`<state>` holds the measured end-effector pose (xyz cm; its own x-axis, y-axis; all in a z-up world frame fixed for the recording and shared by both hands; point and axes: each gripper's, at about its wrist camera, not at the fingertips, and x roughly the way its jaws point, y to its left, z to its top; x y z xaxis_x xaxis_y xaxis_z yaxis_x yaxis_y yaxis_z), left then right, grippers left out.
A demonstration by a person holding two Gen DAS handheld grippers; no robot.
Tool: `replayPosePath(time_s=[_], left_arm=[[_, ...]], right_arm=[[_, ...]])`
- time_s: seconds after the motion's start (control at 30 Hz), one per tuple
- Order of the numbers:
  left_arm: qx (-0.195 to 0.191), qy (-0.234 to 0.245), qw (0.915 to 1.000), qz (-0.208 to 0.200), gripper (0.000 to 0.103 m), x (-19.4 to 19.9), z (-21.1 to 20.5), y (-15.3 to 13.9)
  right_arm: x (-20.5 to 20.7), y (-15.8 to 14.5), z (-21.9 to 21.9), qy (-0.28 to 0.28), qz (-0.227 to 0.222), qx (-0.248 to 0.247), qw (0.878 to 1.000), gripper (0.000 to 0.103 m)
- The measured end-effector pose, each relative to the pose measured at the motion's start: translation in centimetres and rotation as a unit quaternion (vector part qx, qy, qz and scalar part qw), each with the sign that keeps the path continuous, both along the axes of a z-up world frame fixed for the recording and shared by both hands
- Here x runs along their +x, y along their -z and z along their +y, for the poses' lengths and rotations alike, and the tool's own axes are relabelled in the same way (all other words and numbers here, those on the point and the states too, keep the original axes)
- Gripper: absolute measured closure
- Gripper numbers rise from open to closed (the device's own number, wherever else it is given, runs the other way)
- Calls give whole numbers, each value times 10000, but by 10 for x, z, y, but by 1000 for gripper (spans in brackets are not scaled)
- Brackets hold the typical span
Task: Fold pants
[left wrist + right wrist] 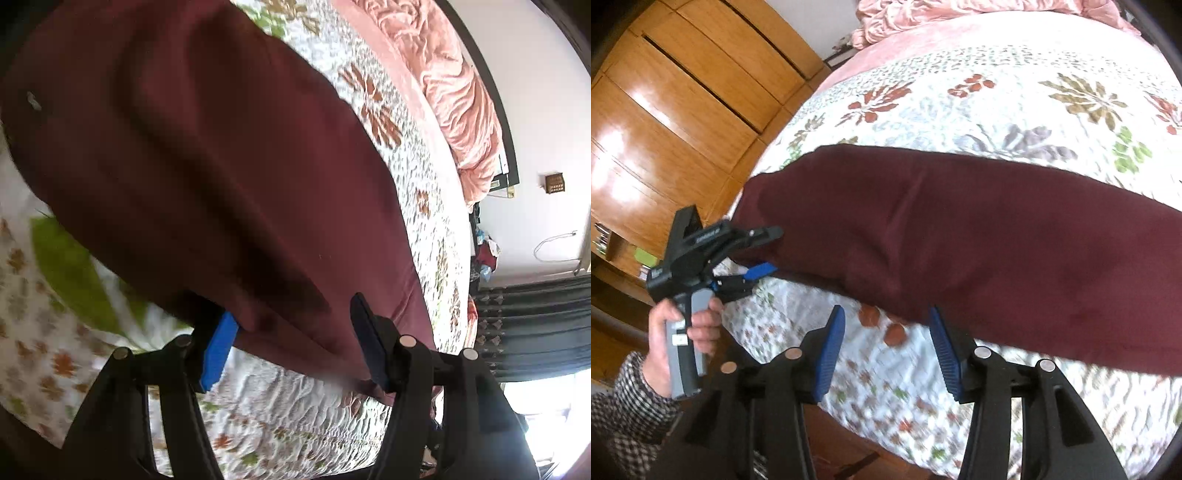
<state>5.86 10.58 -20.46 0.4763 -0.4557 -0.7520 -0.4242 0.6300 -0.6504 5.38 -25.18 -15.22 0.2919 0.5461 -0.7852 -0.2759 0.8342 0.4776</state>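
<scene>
A bedroom: a bed covered by a white quilt (960, 110) printed with rust, green and grey leaves, a wooden wardrobe (683, 92) to one side, a rumpled pink blanket (454, 85) at the bed's far end and dark curtains (535, 325) by a bright window.

Across the quilt, near its front edge, lie the maroon pants (960, 240), spread as one long flat band with a few shallow creases. The cloth looks soft, light and limp; it would likely sag and slide rather than keep a shape, so the firmest holds seem to be at an end or along the near edge, pinching all layers together.

The left gripper (291, 339) is released, its blue pads apart on either side of the pants' end without pressing it. A hand (683, 332) in a checked sleeve (628, 398) holds its grey handle. The right gripper (886, 354) also stands open, empty, over bare quilt just beside the pants' near edge.
</scene>
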Motion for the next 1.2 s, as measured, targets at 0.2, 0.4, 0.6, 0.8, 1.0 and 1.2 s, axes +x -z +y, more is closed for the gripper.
replayPosePath(time_s=[0.2, 0.4, 0.6, 0.8, 1.0, 1.2], left_arm=[[479, 19, 9987, 188, 88, 0, -6, -5], [1230, 522, 9908, 224, 88, -1, -17, -1], [1027, 593, 9929, 21, 43, -10, -38, -24], [1121, 1809, 9766, -305, 50, -13, -129, -45], [2037, 2668, 9397, -651, 48, 16, -217, -46], [2263, 2953, 9280, -219, 48, 27, -229, -9]], right_arm=[[-11, 10, -10, 95, 114, 1, 9999, 54], [-11, 15, -25, 335, 178, -43, 9993, 54], [-8, 10, -52, 742, 239, 62, 9969, 53], [-15, 6, -120, 1714, 434, 27, 9842, 52], [-27, 15, -193, 2753, 909, -283, 9566, 51], [-40, 23, -258, 3729, 970, 107, 9227, 51]])
